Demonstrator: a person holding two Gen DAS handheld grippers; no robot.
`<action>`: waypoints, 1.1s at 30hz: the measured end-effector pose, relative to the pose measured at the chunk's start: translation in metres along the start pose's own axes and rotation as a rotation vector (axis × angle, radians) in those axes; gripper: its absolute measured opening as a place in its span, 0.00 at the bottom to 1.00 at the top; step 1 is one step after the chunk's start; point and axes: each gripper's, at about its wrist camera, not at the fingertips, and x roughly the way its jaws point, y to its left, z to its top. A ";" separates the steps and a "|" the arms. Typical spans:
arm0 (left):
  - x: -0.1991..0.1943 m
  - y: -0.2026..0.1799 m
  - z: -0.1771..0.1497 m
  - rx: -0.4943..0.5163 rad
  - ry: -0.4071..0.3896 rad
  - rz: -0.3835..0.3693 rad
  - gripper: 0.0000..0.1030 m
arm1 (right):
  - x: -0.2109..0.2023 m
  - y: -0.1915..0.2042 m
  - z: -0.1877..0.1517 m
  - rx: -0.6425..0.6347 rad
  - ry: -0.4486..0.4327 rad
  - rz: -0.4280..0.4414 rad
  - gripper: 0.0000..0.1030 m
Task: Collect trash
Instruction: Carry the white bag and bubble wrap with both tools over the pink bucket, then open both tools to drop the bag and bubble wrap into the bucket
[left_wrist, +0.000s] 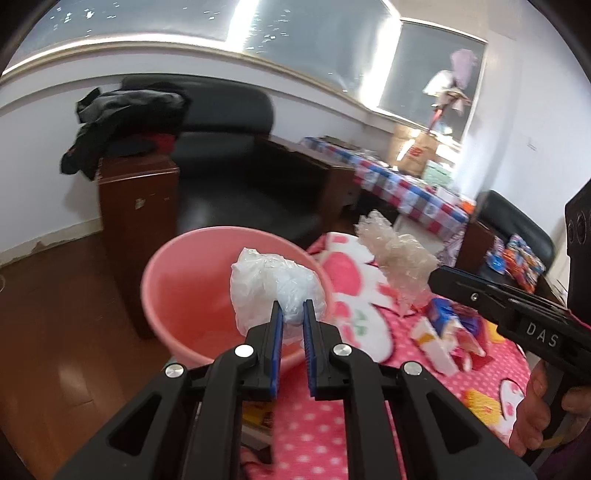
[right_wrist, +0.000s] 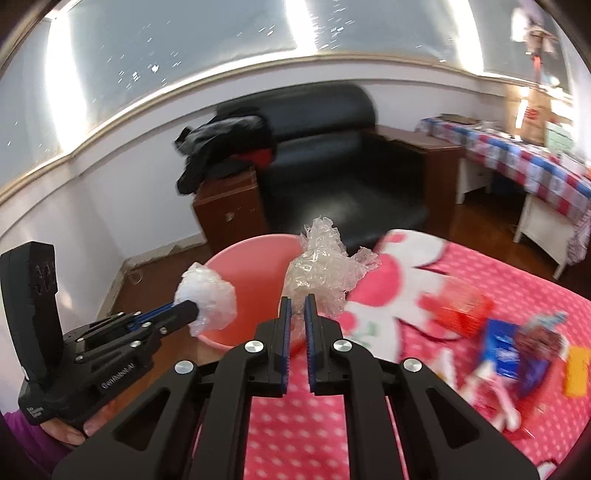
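Fingers of our left gripper (left_wrist: 292, 314) pinch a white crumpled plastic wad (left_wrist: 275, 286), held at frame centre above the pink basin (left_wrist: 177, 280). Our right gripper (right_wrist: 296, 307) clamps a clear crinkled film (right_wrist: 325, 266) beside the basin's rim. Lower right, blurred wrappers (right_wrist: 517, 354), perhaps snack packets, lie on the pink dotted blanket (right_wrist: 295, 424).

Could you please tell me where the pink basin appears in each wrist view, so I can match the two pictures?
Left wrist view: the pink basin sits left of centre, behind the white plastic wad.
Right wrist view: the basin is at centre, behind the clear crumpled wrap.
Shared landmark: the black armchair behind it.
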 end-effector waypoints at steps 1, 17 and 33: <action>0.002 0.006 0.001 -0.006 0.005 0.009 0.10 | 0.007 0.006 0.002 -0.006 0.015 0.013 0.08; 0.058 0.037 0.003 -0.013 0.157 0.080 0.10 | 0.103 0.034 0.004 0.006 0.236 0.047 0.08; 0.067 0.043 -0.003 -0.044 0.175 0.107 0.36 | 0.117 0.031 -0.002 0.029 0.285 0.040 0.14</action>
